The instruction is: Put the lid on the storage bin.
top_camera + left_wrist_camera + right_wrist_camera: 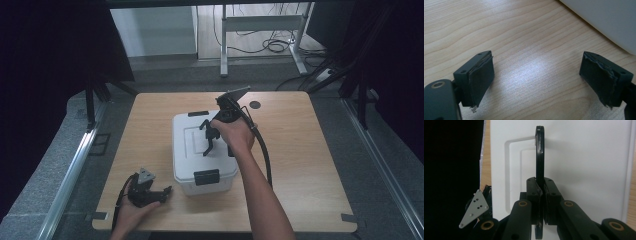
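Above the white box [200, 150], right gripper [541, 202] clamped on its black handle [539, 155]; left gripper [536, 77] spread wide over bare table [499, 30].

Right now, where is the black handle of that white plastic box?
In the high view the black handle stands raised over the lid of the white plastic box at the table's centre, pinched between the right gripper's jaws.

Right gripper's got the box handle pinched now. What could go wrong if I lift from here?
1. The right gripper is shut on the thin black handle with only its pad tips; under load the handle may slip out.
2. The white box hangs from that one handle, so it could swing or tilt when raised.
3. The left gripper rests open on the table beside the box, supporting nothing; a swinging box might hit it.
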`<state>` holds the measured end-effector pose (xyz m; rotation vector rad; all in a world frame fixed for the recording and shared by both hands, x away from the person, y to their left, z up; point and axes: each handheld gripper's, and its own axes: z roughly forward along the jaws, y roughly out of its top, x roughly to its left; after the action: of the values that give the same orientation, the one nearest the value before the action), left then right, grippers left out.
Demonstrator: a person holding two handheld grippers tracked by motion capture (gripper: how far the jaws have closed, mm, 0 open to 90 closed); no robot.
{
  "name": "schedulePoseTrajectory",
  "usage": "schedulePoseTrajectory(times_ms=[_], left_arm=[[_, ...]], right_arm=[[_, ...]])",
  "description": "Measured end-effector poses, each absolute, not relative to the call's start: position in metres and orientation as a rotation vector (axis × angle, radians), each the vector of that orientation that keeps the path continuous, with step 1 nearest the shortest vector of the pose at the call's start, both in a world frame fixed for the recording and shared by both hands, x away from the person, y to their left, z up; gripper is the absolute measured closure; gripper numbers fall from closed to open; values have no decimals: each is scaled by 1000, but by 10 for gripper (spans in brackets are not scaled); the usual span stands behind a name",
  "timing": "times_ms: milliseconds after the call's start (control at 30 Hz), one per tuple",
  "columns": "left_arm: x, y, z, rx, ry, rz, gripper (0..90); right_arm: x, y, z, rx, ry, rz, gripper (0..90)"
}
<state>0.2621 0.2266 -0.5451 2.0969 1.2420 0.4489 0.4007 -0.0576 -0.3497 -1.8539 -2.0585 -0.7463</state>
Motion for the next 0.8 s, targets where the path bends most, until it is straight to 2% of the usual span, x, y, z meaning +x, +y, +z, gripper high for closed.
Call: schedulePoseTrajectory(times_ms=[567,633,767,800], left_arm=[[262,227,-545,2099,1241,448,124],[262,227,-545,2099,1241,449,123],[262,227,-545,2099,1240,448,123],[262,227,-545,2099,1240,448,124]], right_arm=[[400,-56,-356,-1821,-2117,-776,827],[399,-56,-355,-1798,-2148,-795,794],[396,-59,-350,-1749,-2182,-879,671],[396,-59,-350,-1749,-2182,-879,671]])
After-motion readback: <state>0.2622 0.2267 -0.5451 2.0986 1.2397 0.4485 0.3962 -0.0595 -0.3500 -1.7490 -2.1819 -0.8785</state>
